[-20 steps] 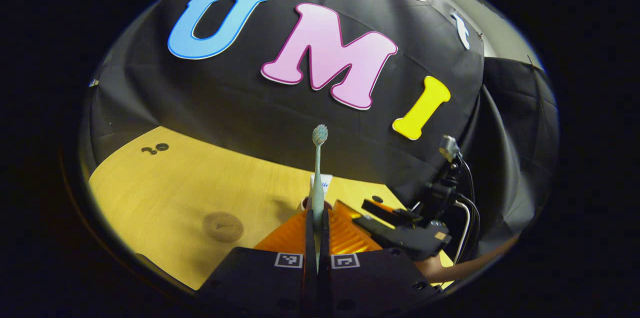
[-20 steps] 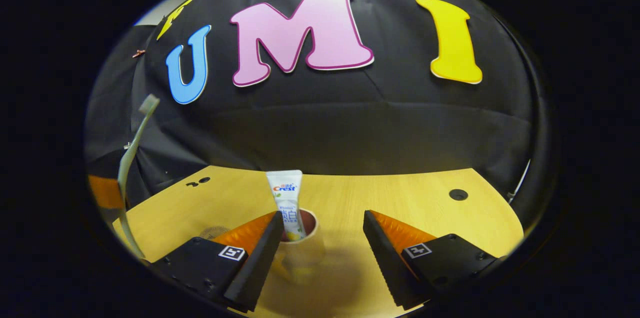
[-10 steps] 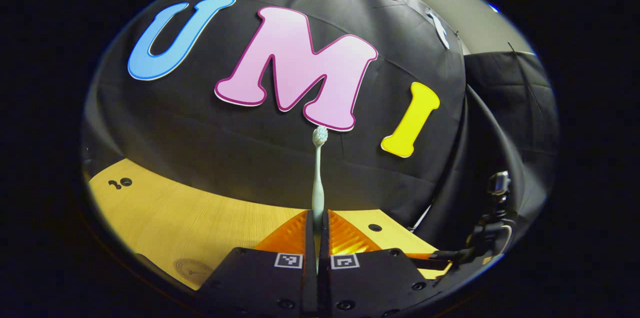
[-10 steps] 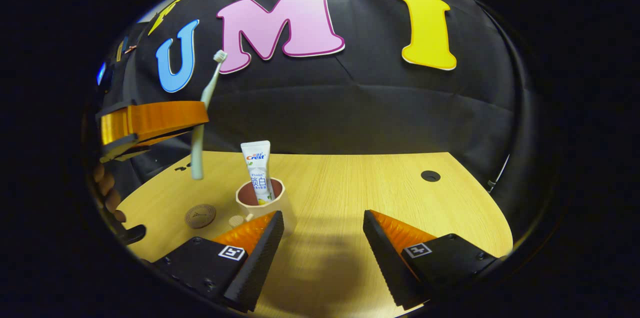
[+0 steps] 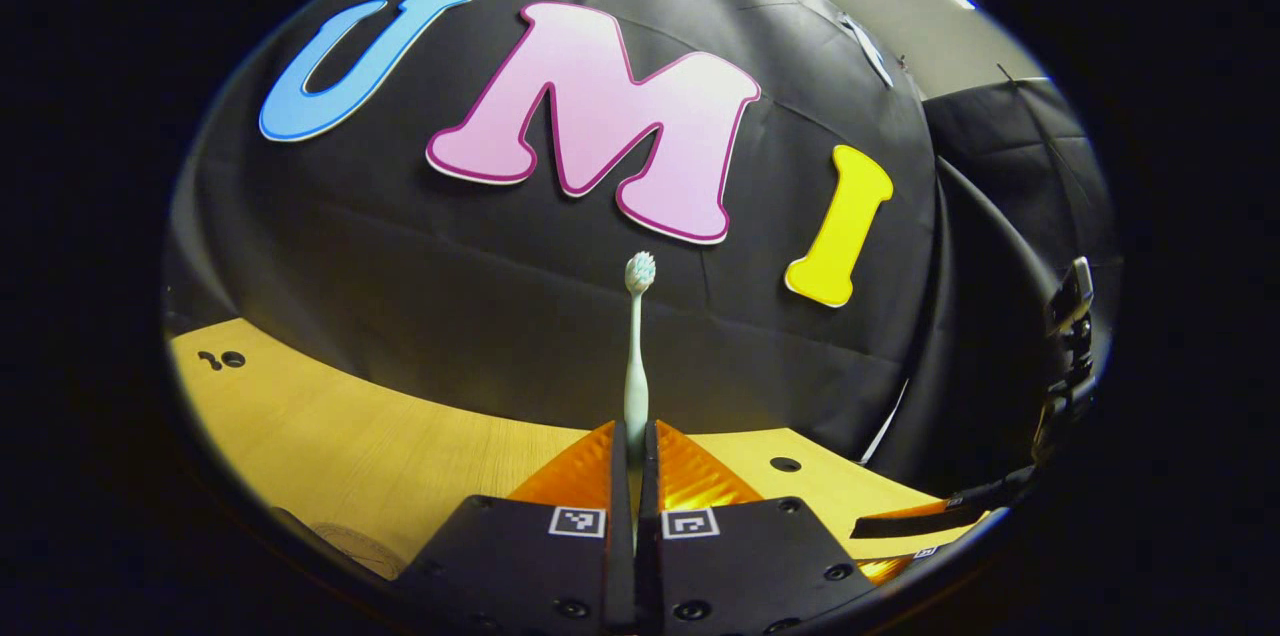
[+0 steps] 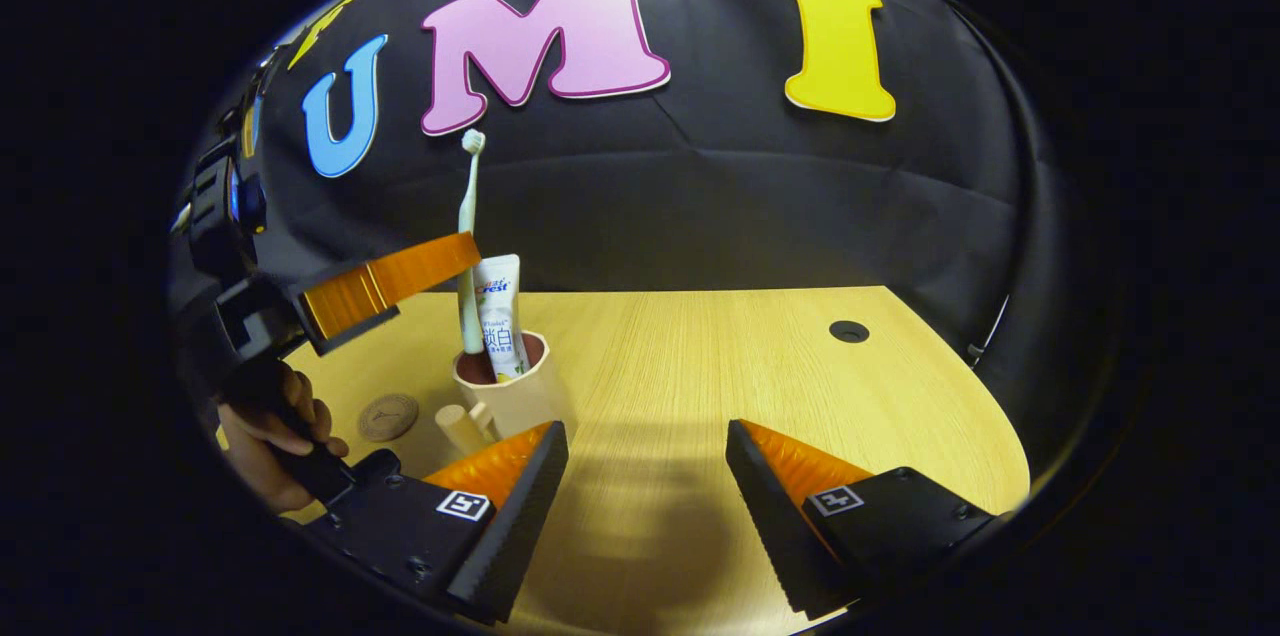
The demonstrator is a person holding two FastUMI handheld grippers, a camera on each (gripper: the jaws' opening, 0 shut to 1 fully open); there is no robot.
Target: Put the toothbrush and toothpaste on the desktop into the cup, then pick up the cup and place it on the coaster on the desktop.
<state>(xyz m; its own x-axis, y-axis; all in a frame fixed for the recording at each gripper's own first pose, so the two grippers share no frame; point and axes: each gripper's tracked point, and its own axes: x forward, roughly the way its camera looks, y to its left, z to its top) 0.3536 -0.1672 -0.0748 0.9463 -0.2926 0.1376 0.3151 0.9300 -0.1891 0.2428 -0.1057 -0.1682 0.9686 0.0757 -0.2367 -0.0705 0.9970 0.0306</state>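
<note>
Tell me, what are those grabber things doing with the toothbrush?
A person is using two hand-held grippers. The left gripper is pinching the toothbrush upright and lowering its handle end into the cup, where the toothpaste already stands. The right gripper hangs open above the desktop, holding nothing. The coaster lies beside the cup, with nothing on it yet.

toothbrush (image 6: 467, 246) tip is sunk in the cup (image 6: 508, 394), can't see how deep; coaster (image 5: 352, 547) gets chopped off by the edge in the left gripper view
</note>
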